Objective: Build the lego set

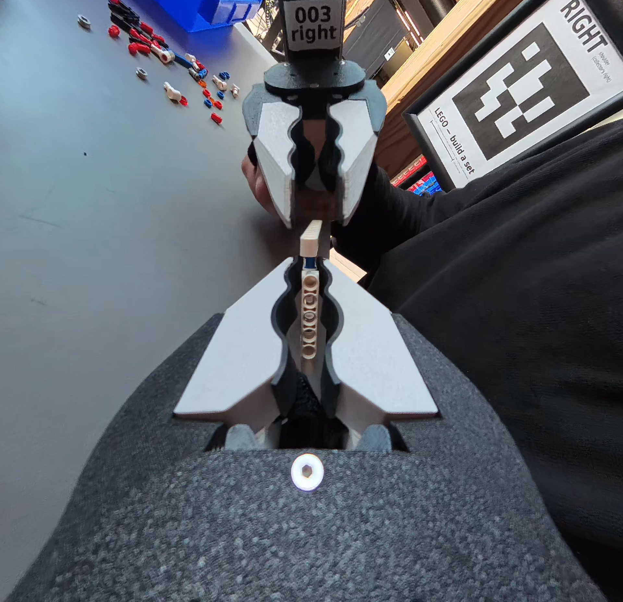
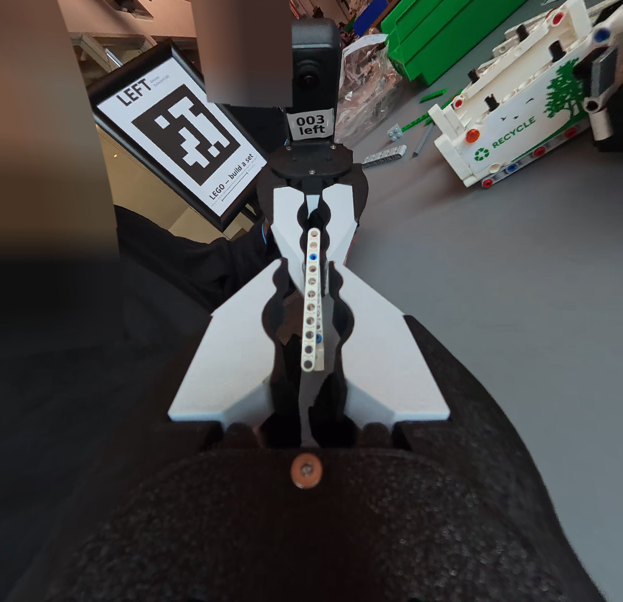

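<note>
A long white holed beam (image 2: 312, 299) with blue pins, joined to a tan beam (image 1: 308, 316), spans the gap between my two grippers, which face each other tip to tip above the grey table (image 1: 101, 214). My left gripper (image 1: 308, 265) is shut on the tan end, holes facing the camera. My right gripper (image 2: 307, 263) is closed around the other end, which reaches deep between its pads. The right gripper also shows in the left wrist view (image 1: 315, 223), and the left gripper in the right wrist view (image 2: 315, 248).
Several small red, blue and white loose pieces (image 1: 161, 52) lie by a blue bin (image 1: 202, 2). A white truck build (image 2: 505, 120), green bins (image 2: 455, 22), plastic bags (image 2: 364, 86) and a loose grey beam (image 2: 384, 155) sit on the table. Framed signs (image 1: 526, 86) stand behind the person's black sleeves. Only a small space, under 4 cm, lies between the two pairs of fingers.
</note>
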A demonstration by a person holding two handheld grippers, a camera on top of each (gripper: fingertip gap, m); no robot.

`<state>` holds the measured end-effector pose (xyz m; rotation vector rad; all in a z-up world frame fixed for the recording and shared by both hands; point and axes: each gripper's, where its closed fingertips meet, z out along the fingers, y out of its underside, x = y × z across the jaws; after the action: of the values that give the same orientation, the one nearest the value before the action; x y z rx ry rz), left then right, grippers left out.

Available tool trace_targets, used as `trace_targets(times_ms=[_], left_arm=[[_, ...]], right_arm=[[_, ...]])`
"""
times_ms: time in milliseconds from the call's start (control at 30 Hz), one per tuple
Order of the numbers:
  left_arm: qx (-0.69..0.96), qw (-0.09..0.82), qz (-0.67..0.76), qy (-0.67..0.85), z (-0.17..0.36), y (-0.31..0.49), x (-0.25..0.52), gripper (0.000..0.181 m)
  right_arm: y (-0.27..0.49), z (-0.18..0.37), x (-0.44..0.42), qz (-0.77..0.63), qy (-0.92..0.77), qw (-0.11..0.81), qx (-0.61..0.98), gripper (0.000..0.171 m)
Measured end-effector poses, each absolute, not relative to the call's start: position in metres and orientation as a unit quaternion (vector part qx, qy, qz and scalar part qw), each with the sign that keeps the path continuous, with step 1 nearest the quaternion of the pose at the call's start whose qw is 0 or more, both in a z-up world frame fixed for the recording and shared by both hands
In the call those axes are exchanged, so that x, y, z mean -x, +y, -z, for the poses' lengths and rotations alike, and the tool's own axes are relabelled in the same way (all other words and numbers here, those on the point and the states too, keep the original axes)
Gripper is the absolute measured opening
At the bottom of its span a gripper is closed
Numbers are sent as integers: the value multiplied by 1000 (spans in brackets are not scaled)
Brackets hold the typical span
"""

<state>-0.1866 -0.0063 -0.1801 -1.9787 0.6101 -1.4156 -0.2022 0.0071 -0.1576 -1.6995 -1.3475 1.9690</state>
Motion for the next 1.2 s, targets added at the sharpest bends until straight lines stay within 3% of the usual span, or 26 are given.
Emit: trace_targets(times_ms=[200, 267, 333, 700, 833, 1033, 1100, 1200], left_arm=[[738, 323, 549, 222, 174, -5, 190, 4], [737, 324, 551, 219, 173, -4, 191, 4], [737, 327, 550, 218, 173, -4, 191, 5], [693, 402, 572, 175, 148, 7, 195, 6], [698, 409, 566, 158, 148, 13, 190, 27], [692, 439, 560, 122, 144, 25, 185, 21], [695, 438, 557, 124, 145, 25, 184, 5], [698, 421, 564, 129, 148, 22, 185, 5]], right_arm=[[12, 170, 169, -596, -514, 178, 591, 29], [7, 175, 168, -585, -531, 171, 589, 24], [9, 173, 170, -585, -532, 183, 584, 8], [17, 150, 175, -689, -419, 125, 578, 5], [28, 141, 178, -726, -356, 113, 577, 6], [36, 139, 184, -729, -319, 145, 588, 5], [34, 138, 186, -722, -327, 167, 587, 5], [29, 142, 185, -719, -343, 139, 589, 6]])
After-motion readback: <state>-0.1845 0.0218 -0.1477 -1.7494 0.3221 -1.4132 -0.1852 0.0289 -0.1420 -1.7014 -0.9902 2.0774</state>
